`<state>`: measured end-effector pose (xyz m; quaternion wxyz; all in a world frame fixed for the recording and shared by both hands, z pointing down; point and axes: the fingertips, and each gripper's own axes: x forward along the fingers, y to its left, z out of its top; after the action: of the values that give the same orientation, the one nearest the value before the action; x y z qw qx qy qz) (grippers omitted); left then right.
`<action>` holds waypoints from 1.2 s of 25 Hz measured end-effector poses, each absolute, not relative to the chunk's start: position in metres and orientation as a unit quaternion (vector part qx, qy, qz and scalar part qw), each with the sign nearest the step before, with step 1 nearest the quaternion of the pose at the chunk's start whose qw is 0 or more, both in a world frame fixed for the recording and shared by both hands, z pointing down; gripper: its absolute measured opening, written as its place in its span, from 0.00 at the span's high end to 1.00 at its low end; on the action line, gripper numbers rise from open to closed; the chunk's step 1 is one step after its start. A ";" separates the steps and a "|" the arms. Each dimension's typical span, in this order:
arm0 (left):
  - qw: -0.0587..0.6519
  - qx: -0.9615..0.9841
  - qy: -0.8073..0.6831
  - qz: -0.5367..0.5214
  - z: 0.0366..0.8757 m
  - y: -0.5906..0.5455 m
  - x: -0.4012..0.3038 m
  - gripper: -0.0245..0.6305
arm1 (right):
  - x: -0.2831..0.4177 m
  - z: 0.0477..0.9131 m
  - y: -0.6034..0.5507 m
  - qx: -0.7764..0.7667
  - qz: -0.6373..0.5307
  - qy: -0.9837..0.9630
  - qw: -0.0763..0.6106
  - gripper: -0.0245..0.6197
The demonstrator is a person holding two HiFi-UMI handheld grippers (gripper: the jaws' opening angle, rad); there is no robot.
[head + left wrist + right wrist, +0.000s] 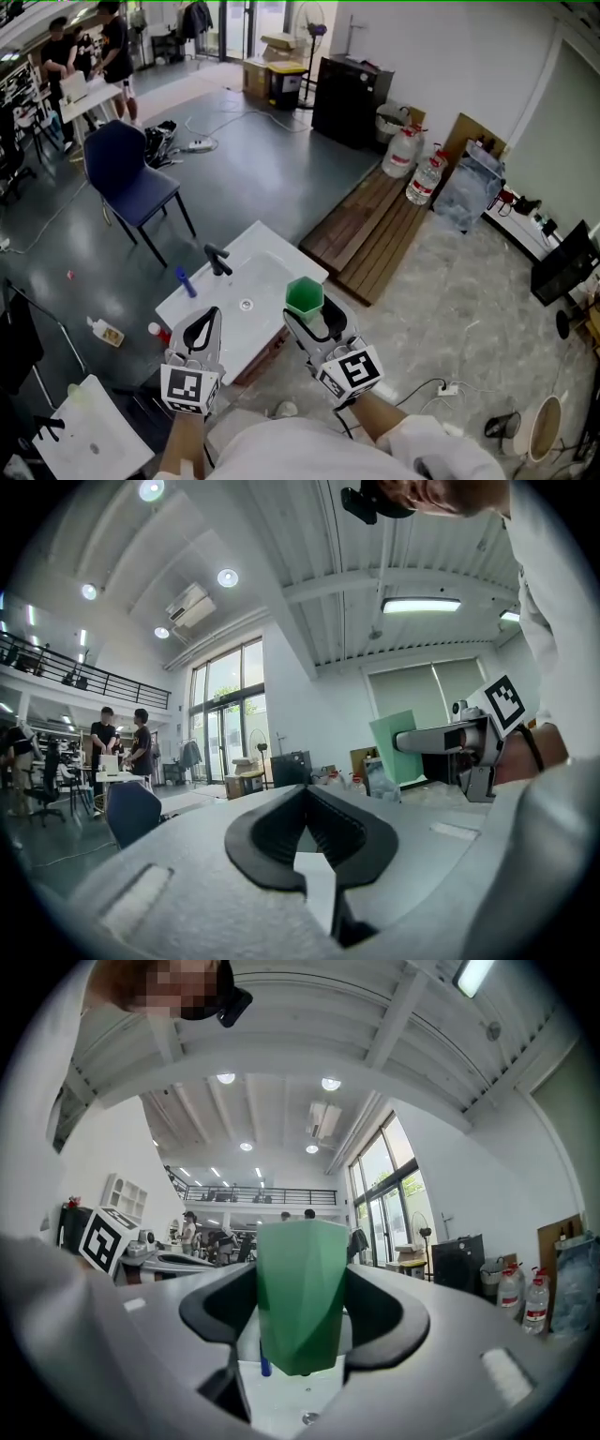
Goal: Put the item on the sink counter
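Observation:
A green faceted cup [305, 296] is held upright in my right gripper [310, 317], above the right end of the white sink counter [267, 258]. In the right gripper view the cup [300, 1295] fills the gap between the black jaws, which are shut on it. My left gripper [200, 333] hovers over the counter's near edge; its jaws meet at the tips with nothing between them [307, 799]. The right gripper and the green cup [394, 747] also show in the left gripper view.
On the counter stand a black faucet [217, 259] and a blue item [186, 281]; the basin has a drain [246, 304]. A blue chair [128, 180] stands behind, wooden pallets [373, 230] and water jugs [413, 162] to the right. People work at a far desk.

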<state>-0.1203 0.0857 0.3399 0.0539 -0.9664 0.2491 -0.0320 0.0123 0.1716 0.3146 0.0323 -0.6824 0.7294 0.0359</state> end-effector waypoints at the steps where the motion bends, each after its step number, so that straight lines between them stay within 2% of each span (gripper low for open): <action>1: 0.052 -0.965 0.253 -0.035 0.342 0.083 -0.117 0.95 | 0.016 0.315 0.167 -0.679 0.036 0.732 0.033 0.51; 14: 0.042 -0.960 0.275 -0.044 0.359 0.022 -0.080 0.95 | 0.053 0.332 0.100 -0.652 0.031 0.757 0.038 0.51; 30: 0.028 -0.954 0.296 -0.050 0.387 -0.111 -0.061 0.95 | 0.076 0.361 -0.040 -0.621 0.033 0.782 0.033 0.52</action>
<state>-0.0614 -0.1113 0.3869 0.0280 -0.9536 0.2956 -0.0500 0.0764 -0.0402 0.3610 0.0329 -0.6215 0.7820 0.0334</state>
